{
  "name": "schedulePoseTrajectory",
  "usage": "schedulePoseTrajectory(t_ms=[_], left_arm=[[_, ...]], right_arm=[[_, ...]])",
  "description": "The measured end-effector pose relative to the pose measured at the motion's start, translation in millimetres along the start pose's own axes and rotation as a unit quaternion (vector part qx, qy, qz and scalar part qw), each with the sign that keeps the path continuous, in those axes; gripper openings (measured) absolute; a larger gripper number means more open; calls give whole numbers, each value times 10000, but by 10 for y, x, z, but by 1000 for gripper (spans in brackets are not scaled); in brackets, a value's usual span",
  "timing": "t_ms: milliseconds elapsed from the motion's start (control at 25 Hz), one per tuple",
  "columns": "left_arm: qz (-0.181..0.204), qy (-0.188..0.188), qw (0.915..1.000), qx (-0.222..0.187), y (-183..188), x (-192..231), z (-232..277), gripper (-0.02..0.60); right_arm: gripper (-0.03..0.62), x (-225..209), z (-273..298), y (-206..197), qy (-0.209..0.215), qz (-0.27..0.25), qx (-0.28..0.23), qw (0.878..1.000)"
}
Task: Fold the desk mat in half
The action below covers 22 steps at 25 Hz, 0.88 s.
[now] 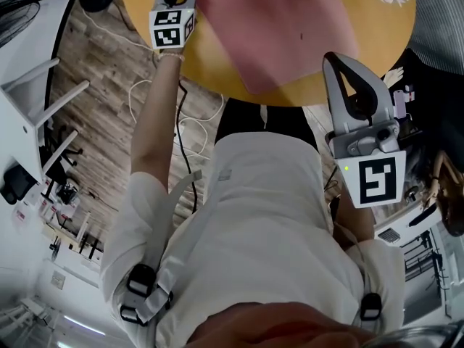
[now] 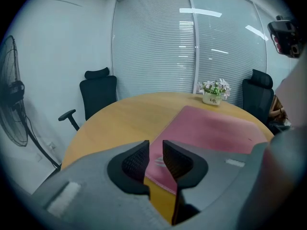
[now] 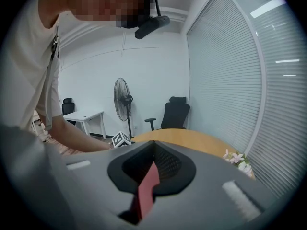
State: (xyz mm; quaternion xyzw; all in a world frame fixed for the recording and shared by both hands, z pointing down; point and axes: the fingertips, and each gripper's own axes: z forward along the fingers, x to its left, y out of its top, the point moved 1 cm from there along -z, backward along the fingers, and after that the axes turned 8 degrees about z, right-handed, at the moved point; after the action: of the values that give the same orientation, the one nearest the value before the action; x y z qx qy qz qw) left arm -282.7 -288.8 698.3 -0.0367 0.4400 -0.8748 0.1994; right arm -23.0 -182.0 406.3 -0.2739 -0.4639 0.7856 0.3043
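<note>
Mat [image 1: 283,27], pink, lies on a round wooden worktop [image 1: 214,60], covering much of its middle and right side in the head view. Its near corner sits close to the worktop's edge by the person. Two black office chairs [image 2: 98,92] stand behind the worktop, before a wall of blinds. The right tongs [image 3: 152,169] are at the mat's right side, together and clamped on its edge, which shows as a thin red strip between the pads. The left tongs [image 2: 156,157] are at the mat's left corner, standing apart with a narrow gap, the corner seen through it. A small pot of flowers [image 2: 212,92] stands on the worktop's far side, just beyond the mat.
</note>
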Motion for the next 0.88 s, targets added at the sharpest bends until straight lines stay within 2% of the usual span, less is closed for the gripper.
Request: schedulePoseTrajectory(t_ms=[280,480,880], left_arm=[[-28,19,9997,250,-233,140,224,104],[-248,-72,9987,445,-362,216,352,138],[-370,-161,9978,527,-452,254,462,167]], right_arm=[[5,-5,95,-105,53,103,139,9998],[5,-19,140,-155,67,146,213,9996],[5,10,193,-255,114,237,305,9992]])
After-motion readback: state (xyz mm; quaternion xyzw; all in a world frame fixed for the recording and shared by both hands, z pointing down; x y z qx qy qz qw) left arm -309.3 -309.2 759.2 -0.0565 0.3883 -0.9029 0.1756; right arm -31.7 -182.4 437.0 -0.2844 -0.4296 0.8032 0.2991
